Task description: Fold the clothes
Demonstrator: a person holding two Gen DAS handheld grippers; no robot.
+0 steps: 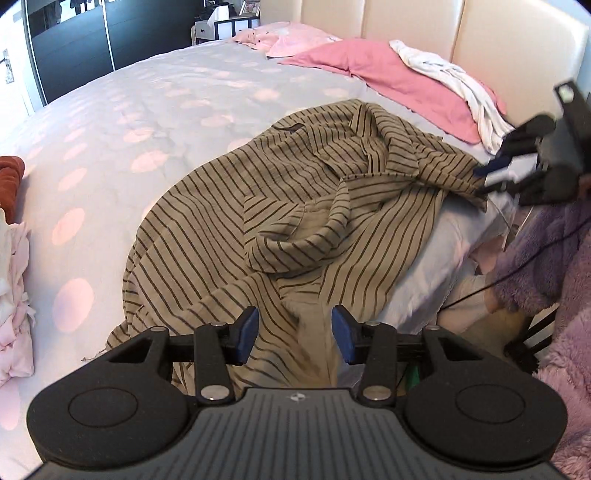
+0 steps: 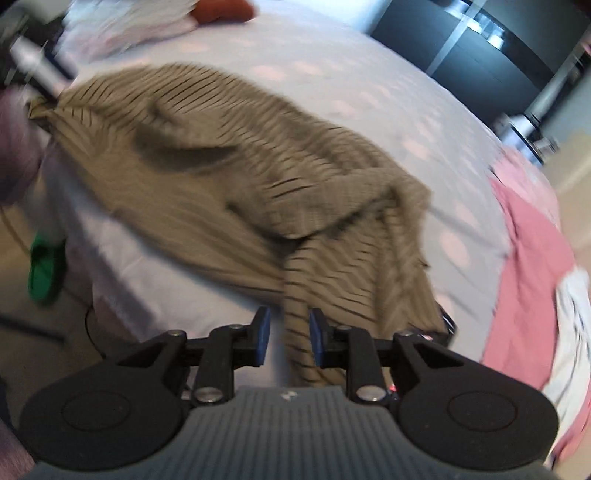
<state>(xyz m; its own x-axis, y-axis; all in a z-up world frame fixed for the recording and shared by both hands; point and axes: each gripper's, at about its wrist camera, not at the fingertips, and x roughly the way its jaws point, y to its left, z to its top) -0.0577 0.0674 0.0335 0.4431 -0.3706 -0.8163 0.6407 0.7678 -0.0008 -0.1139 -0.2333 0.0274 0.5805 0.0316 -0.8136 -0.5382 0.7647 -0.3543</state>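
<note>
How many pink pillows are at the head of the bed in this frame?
2. A darker pink pillow lies against the cream headboard with a white garment draped over its right end; a paler pink pillow sits beyond it, farther along the headboard. Others could be hidden out of frame.

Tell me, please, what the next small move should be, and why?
Probably close both grippers, then draw them apart to pull the shirt flat. It lies crumpled on the bed, a sleeve bunched over its middle. Cloth sits between the pads of the left gripper and the right gripper, but I cannot tell whether either is clamped.
</note>
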